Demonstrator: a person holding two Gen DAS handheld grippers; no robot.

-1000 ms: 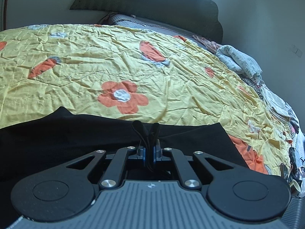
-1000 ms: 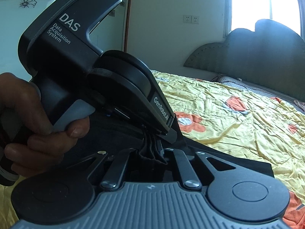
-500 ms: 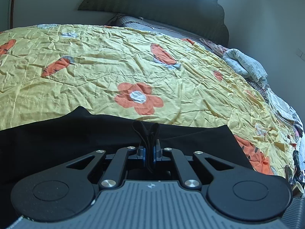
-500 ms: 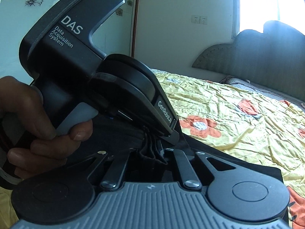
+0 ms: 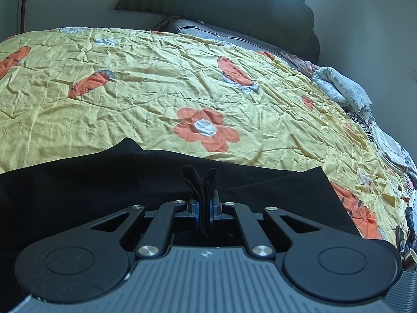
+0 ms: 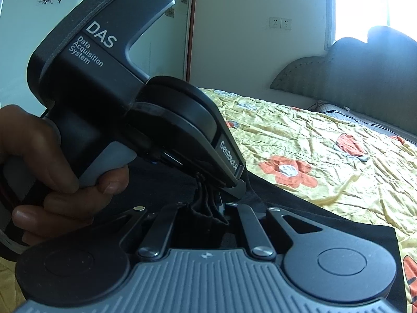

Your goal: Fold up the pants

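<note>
Black pants (image 5: 109, 182) lie spread on the yellow flowered bedspread (image 5: 156, 99), their gathered edge pinched by both tongs: the left tongs (image 5: 204, 206) and the right tongs (image 6: 208, 208), side by side. Since a second ago the grippers have carried the cloth further up the bed, so the fold looks underway.

Both wrist views low, close; share bedspread (image 5: 156, 104), headboard (image 6: 365, 78).
</note>
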